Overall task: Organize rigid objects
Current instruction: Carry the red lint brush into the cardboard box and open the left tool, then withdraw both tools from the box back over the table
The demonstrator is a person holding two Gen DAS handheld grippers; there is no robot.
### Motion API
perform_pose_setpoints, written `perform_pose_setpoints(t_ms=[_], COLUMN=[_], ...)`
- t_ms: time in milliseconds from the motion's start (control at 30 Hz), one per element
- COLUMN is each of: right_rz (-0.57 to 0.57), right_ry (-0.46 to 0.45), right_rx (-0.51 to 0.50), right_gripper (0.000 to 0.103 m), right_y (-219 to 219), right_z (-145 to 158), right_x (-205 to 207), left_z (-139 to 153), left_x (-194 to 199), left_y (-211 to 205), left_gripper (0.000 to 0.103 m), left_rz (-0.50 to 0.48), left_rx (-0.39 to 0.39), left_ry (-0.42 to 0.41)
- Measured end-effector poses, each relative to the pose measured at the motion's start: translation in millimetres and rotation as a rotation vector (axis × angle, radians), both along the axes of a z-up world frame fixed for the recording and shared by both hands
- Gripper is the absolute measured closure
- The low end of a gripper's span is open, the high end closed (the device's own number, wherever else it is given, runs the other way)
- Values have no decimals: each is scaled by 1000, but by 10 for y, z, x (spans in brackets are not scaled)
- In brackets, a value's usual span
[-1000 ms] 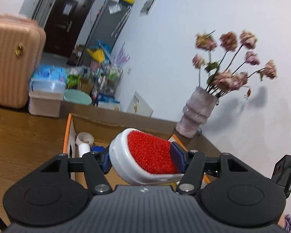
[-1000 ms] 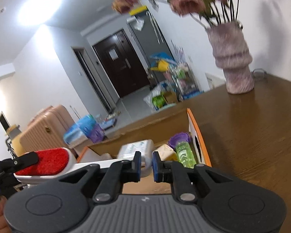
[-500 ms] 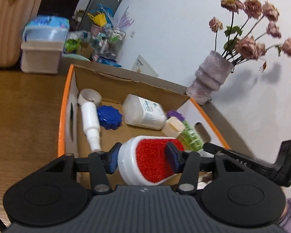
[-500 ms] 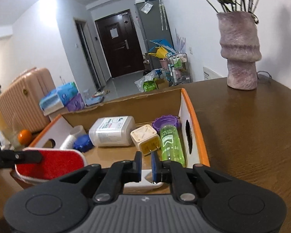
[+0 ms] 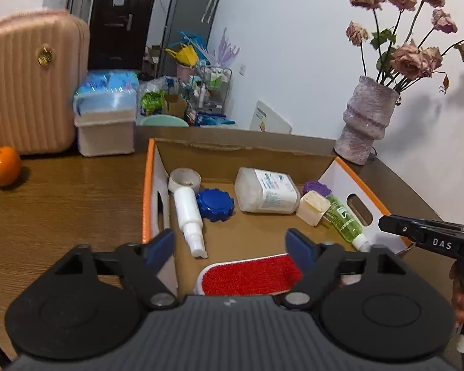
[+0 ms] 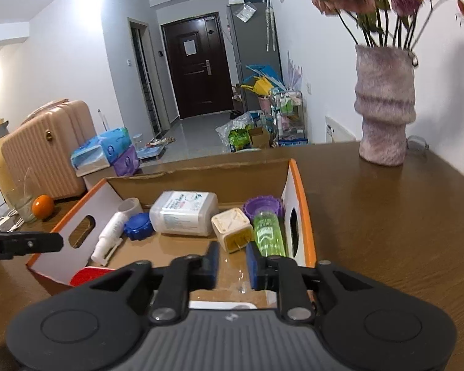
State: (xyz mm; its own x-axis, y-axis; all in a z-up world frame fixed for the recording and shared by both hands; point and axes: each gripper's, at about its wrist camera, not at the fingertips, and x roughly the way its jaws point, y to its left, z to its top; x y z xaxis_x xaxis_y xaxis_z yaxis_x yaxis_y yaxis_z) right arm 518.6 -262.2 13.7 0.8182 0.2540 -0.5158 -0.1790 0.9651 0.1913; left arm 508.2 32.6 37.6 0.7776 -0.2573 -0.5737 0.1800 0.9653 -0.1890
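1. Your left gripper point(image 5: 230, 245), lower centre of the left wrist view, is opening; its pads stand wide apart and clear of the lint brush point(image 5: 250, 275).
2. The lint brush lies red face up on the floor of the cardboard box point(image 5: 244, 148), at the near end, below and between your left pads, touched by neither.
3. Your right gripper point(image 6: 232, 262), lower centre of the right wrist view, is opening, its narrow gap empty; the brush's white handle shows just under it.
4. Farther in the box: spray bottle point(image 5: 187, 213), blue cap point(image 5: 215, 204), white jar point(image 5: 264, 190), cream plug point(image 5: 312, 205), green bottle point(image 5: 343, 216), purple lid point(image 5: 317, 187).
5. The box sits on the wooden bench point(image 5: 62, 204); vase point(image 5: 366, 120) at upper right, orange point(image 5: 3, 165) at far left.
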Motion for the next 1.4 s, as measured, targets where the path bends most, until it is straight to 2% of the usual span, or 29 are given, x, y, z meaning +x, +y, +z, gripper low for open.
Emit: perform_pose_setpoints(t_ms=[133,233,400,500,633,700,800,1400], right_rz=[29,37,19,17,15,3,-4,19], right_ry=[-6,-19,-75,-125,-230,-294,-366,-392], right_rx=[-25,-43,-62,-68,-96,-120,-140,-78], right_gripper=[62,51,28,20,18,13,12,12], right_y=[25,49,33,43,86,123,189,349], right_z=[165,276,461,524,572,575,559,466], right_x=[-146,-317,-682,-933,-1300,-1469,-1678,-2562], left_z=[171,277,399,402,391,382,353,327], left_x=[-254,-458,-857,-1060,-1360,-1518,-1698,-2613], left_y=[-71,-99,-174,-220,-311,-354,-358,-289], left_gripper=[6,2,0,0,0,0,0,0], left_rz=[1,-1,24,37,35,40,53,72], left_rx=[82,98,120,134,159,174,164,104], left_ry=[-63,-92,-171,-215,-313,-371,-406,-471])
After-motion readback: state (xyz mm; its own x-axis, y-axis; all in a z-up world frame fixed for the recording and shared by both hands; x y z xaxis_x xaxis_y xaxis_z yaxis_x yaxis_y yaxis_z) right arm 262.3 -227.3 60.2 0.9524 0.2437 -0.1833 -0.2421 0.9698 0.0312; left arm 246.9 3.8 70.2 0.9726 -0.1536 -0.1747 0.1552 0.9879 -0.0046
